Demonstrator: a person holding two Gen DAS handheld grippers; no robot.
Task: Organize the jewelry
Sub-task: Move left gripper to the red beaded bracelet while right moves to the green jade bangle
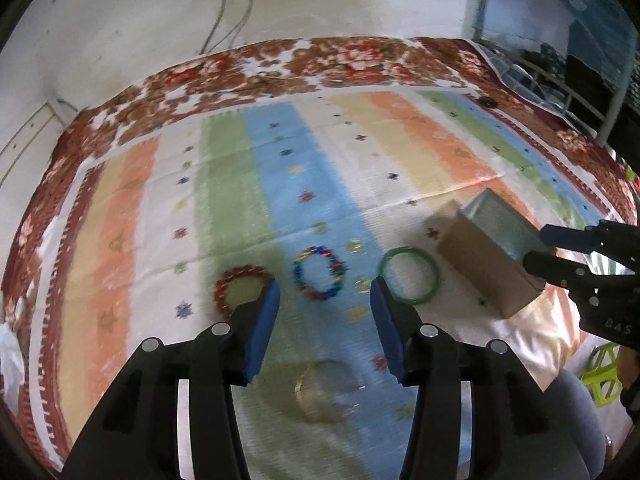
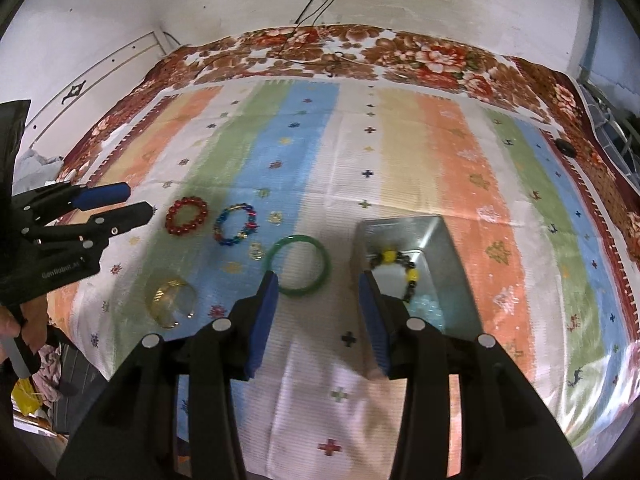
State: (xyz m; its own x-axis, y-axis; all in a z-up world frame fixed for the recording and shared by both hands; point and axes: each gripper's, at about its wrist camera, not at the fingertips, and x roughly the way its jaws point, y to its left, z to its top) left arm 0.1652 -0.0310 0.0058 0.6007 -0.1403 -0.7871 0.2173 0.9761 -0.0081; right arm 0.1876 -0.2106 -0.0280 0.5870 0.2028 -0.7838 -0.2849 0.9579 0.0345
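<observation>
Both my tongs are spread apart with nothing in them: the left gripper (image 1: 325, 288) hangs over the row of loose pieces, the right gripper (image 2: 318, 280) between the green bangle (image 2: 298, 266) and the box (image 2: 448, 264). Just ahead of my left tips lies the mixed-colour bead bracelet (image 1: 320, 273), the red bead bracelet (image 1: 239, 289) just off the left tip, the green bangle off the right tip, and a thin gold bangle (image 1: 324, 392) below, nearer me. The box sits off my right tip in the right view, and a black and yellow bead bracelet (image 2: 396, 268) with some pale beads already lies in it. I judge the bead bracelets light and floppy on their string, so I would pinch across one side of the loop. The green bangle looks stiff, smooth and likely slippery, maybe breakable, so one finger goes inside the ring and one outside. The gold one looks thin and easily bent. Everything lies on a striped cloth (image 1: 224, 184) that may give and wrinkle under my tips, over a flowered blanket (image 2: 420, 56) against a stained white wall (image 1: 132, 12)
</observation>
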